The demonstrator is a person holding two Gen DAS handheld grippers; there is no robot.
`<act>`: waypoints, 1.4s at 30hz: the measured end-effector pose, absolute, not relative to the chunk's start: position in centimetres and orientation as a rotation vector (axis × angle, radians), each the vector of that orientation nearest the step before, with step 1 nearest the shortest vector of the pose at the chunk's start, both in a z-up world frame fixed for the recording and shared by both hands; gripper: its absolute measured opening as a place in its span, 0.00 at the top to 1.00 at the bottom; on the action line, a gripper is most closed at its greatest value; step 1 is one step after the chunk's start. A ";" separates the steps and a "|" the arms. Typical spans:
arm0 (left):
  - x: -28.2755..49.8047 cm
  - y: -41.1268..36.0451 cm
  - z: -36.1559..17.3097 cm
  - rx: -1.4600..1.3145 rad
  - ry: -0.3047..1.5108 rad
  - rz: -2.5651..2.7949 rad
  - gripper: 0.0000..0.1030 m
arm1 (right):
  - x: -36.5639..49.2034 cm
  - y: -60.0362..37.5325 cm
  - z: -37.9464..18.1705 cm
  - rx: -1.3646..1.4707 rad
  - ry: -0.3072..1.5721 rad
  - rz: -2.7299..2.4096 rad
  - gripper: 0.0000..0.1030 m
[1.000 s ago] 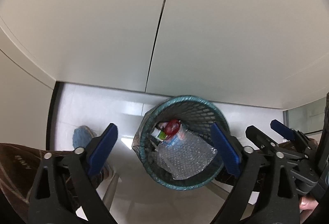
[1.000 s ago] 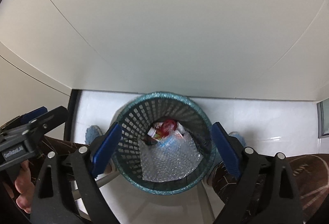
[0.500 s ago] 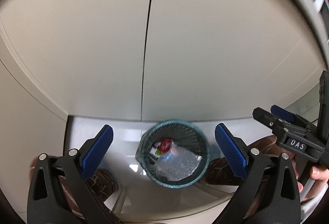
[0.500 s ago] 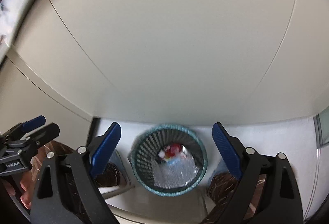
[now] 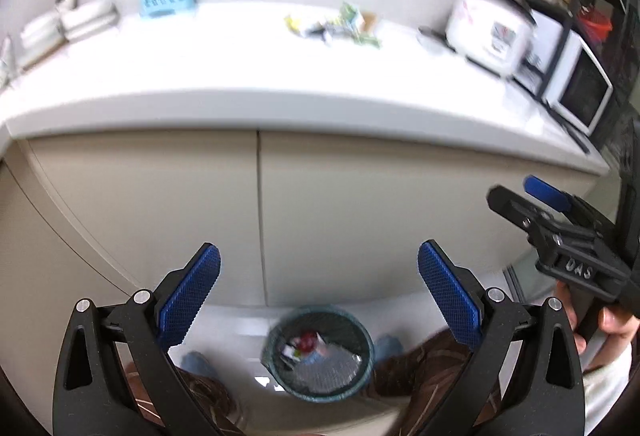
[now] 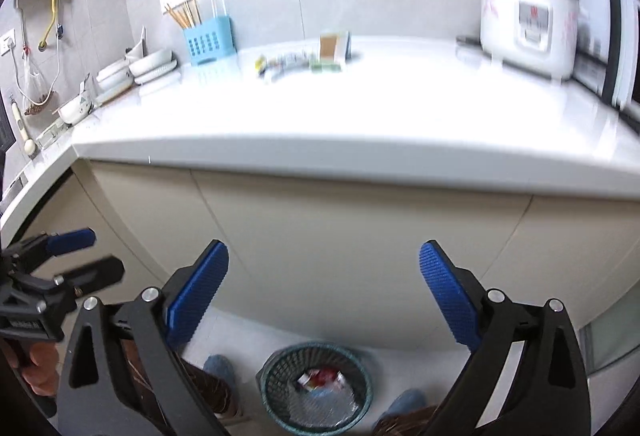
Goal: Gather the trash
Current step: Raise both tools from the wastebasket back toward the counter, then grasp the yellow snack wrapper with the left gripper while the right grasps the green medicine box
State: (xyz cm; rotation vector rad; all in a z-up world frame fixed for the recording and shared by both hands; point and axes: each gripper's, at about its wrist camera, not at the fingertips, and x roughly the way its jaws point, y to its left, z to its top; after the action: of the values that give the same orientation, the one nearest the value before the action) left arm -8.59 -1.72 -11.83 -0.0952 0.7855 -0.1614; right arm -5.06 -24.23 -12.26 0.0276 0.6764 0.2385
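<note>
Wrappers (image 5: pixel 334 25) now show at twelve o'clock on the white surface (image 5: pixel 240 67) in our left wrist view, where a second ago only the wastebasket (image 5: pixel 320 356) filled it; left gripper (image 5: pixel 319 298) jaws wide, holding nothing. From our right wrist view the right gripper (image 6: pixel 324 300) gapes likewise, trash pile (image 6: pixel 304 59) at twelve, bin (image 6: pixel 316 388) at six, so we judge another pickup comes next.

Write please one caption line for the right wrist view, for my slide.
Open right gripper above the teal mesh wastebasket, facing a white countertop with scattered wrappers.
</note>
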 end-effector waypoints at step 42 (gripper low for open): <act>24.2 -5.7 -5.6 -0.102 0.909 -0.056 0.06 | 20.1 -27.0 -2.3 0.117 0.775 0.124 0.07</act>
State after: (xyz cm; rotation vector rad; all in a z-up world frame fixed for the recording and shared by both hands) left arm 24.22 -5.75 -5.56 -0.1021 0.9093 -0.0565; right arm 20.13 -27.00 -2.30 0.1171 0.7754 0.1242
